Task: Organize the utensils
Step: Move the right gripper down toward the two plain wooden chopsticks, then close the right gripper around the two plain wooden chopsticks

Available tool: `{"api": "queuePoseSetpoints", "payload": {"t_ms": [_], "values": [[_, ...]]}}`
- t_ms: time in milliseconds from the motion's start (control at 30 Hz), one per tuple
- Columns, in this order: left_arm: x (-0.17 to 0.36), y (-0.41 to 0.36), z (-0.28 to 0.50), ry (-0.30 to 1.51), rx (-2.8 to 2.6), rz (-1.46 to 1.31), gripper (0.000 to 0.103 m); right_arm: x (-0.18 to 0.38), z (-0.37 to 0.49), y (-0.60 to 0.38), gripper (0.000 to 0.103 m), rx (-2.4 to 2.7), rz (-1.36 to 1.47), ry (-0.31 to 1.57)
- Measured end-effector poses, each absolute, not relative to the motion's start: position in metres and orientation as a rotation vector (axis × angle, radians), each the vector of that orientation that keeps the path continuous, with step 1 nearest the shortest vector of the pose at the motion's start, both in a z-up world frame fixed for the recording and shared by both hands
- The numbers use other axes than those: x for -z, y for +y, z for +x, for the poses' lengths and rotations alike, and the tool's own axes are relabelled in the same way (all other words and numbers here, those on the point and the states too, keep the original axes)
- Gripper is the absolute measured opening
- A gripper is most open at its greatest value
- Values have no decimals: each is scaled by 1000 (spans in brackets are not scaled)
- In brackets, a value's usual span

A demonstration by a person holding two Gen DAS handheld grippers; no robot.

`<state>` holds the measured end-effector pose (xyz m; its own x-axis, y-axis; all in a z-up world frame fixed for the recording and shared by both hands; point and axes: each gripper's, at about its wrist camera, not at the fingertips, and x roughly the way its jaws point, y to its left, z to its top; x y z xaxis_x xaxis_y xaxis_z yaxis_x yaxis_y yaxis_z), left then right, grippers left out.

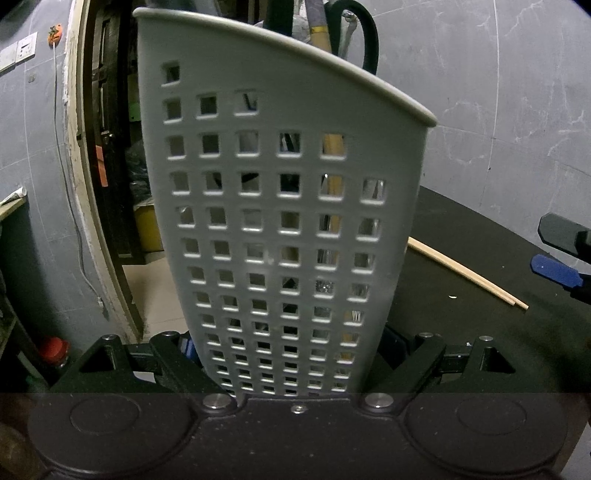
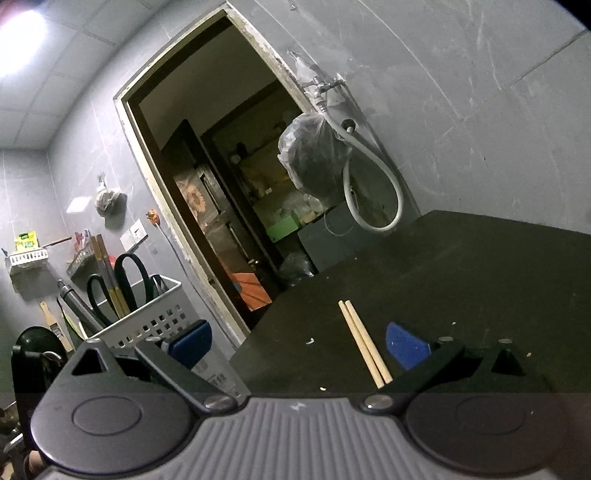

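A grey perforated utensil holder fills the left wrist view, and my left gripper is shut on its lower part. It holds black-handled scissors, chopsticks and other utensils. It also shows at the left of the right wrist view. A pair of wooden chopsticks lies on the black table; it shows in the left wrist view too. My right gripper is open and empty, with the chopsticks lying between its blue pads.
An open doorway is behind the table's left edge. A white hose and a plastic bag hang on the grey wall. Small wall racks hang at the far left.
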<state>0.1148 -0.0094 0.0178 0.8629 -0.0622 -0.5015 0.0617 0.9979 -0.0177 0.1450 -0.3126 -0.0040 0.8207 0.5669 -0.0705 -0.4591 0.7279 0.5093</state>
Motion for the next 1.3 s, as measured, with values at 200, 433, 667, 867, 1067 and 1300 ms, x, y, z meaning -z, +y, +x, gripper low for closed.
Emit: {"api": "queuePoseSetpoints", "payload": {"t_ms": [200,433,667,867,1067,1300], "values": [[-18,-7,114,522,71,-14,89,2,148,-309,103,-545,498,257],[-16,1,113,514,76,-29,89,2,149,-305,103,-524,497,274],[-15,4,112,512,80,-34,89,-7,166,-295,103,-420,454,427],[-15,7,112,510,83,-41,89,-20,189,-294,103,-381,436,503],[-14,12,113,507,92,-60,90,-34,226,-276,103,-339,280,616],[-13,14,112,506,94,-63,90,-43,255,-237,103,-343,47,665]]}}
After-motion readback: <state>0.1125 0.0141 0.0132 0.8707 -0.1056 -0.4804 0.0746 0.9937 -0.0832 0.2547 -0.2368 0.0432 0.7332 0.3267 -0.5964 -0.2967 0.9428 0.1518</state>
